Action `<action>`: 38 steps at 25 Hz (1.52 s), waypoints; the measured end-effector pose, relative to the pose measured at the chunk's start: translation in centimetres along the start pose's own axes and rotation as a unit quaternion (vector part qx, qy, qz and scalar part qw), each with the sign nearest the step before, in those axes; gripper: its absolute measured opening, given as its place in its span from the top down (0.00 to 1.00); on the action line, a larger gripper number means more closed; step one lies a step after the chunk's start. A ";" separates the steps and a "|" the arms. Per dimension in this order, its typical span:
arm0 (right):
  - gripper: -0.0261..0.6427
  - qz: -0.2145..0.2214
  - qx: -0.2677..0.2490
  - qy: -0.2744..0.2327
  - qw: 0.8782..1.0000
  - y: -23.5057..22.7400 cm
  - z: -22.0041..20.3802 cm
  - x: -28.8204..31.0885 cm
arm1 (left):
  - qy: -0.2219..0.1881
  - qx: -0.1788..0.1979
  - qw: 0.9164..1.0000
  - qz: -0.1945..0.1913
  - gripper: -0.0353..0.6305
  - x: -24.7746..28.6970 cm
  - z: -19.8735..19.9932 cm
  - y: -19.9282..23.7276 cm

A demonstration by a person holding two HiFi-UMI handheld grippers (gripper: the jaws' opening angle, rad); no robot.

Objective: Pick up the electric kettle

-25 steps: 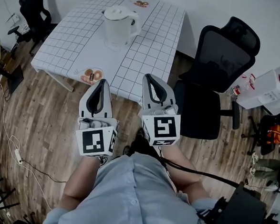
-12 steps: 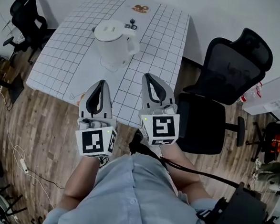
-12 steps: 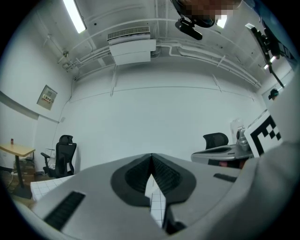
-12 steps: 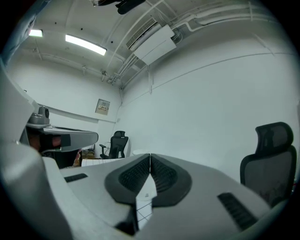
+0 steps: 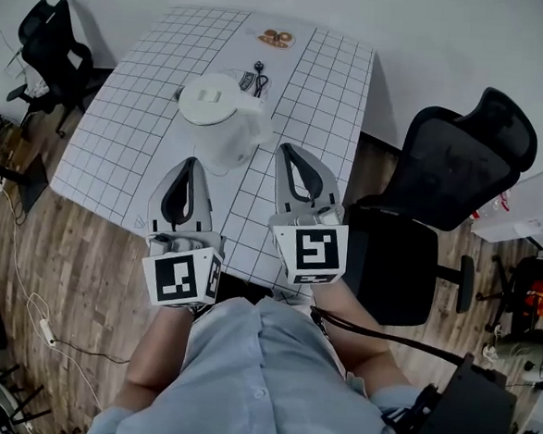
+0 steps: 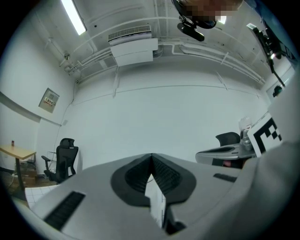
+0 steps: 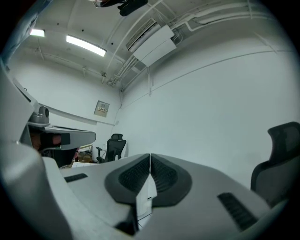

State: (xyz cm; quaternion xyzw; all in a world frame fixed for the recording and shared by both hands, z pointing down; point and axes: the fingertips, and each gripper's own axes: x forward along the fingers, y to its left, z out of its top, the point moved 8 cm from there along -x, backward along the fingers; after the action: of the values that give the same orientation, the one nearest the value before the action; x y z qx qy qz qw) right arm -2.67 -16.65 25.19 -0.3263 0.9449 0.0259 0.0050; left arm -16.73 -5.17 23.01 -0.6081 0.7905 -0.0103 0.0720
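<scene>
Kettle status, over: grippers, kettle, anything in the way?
Left gripper shut, empty; right gripper shut, empty. Electric kettle upright on table, untouched, just ahead of both. Nothing between; small dark item lies beyond the kettle.

Overhead head view; level gripper views

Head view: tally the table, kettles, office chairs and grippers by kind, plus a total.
table: 1
electric kettle: 1
office chairs: 2, one at the right, one at the far left
grippers: 2, left gripper and right gripper
Total: 6
</scene>
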 end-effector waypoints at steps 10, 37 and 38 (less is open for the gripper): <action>0.96 -0.014 0.003 0.055 0.998 4.0 -3.6 0.9 | 0.029 -0.011 0.999 -0.016 0.95 -1.7 -2.6 3.5; 0.63 -0.149 0.006 0.153 0.977 5.2 -14.8 7.6 | 0.127 -0.065 0.989 -0.040 0.95 1.6 -12.9 11.3; 0.63 -0.152 0.003 0.154 0.976 5.1 -14.9 8.0 | 0.126 -0.065 0.989 -0.037 0.95 1.8 -13.0 11.6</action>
State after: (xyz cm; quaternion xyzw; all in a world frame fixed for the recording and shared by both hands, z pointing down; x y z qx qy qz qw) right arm -12.00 -18.32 40.12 -0.4661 0.8739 -0.0285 -0.1354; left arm -29.94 -4.85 34.43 -0.6345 0.7689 -0.0385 -0.0686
